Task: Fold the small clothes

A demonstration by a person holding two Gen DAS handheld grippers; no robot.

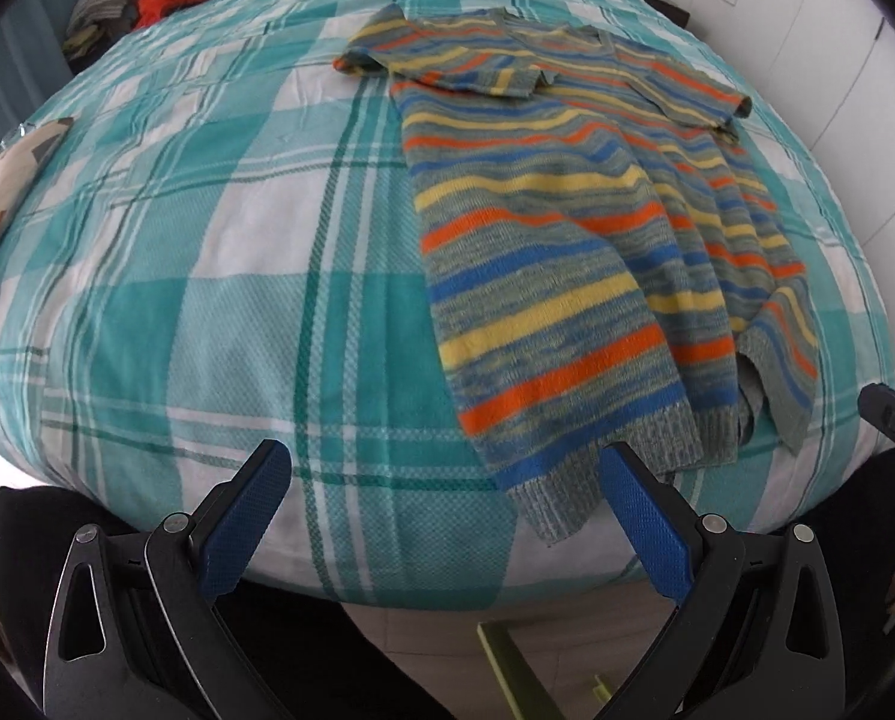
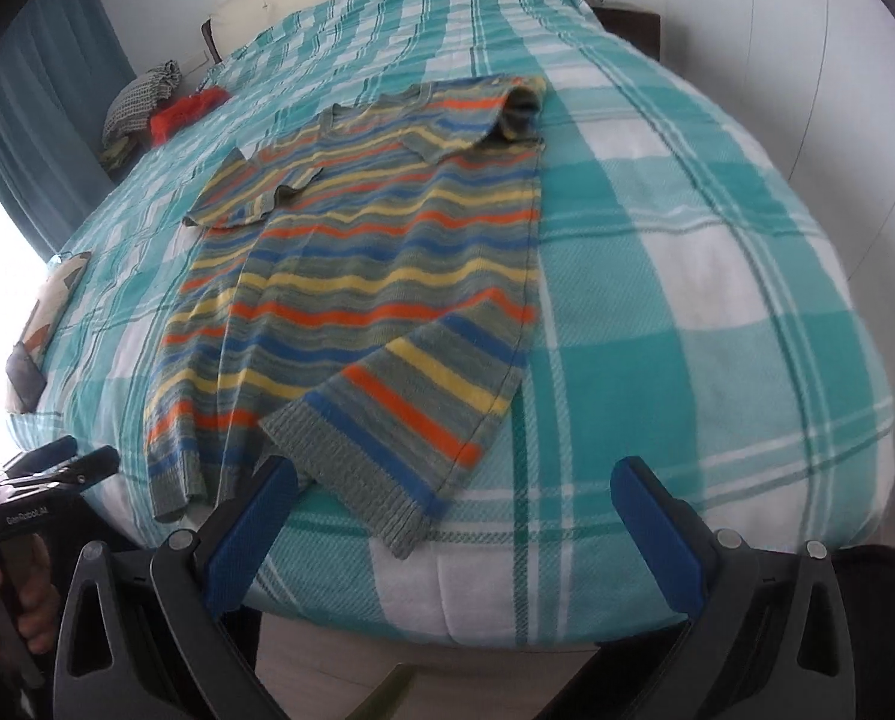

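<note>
Both tools are held spread wide and empty at the near edge of the bed: the left tool, the right tool. One striped sweater is laid flat on the checked bedcover, hem nearest, one bottom corner folded over.

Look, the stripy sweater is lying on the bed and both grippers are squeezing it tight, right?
Not quite. The stripy sweater does lie on the bed, but the left gripper and right gripper are open and holding nothing, as each wrist view shows.
</note>
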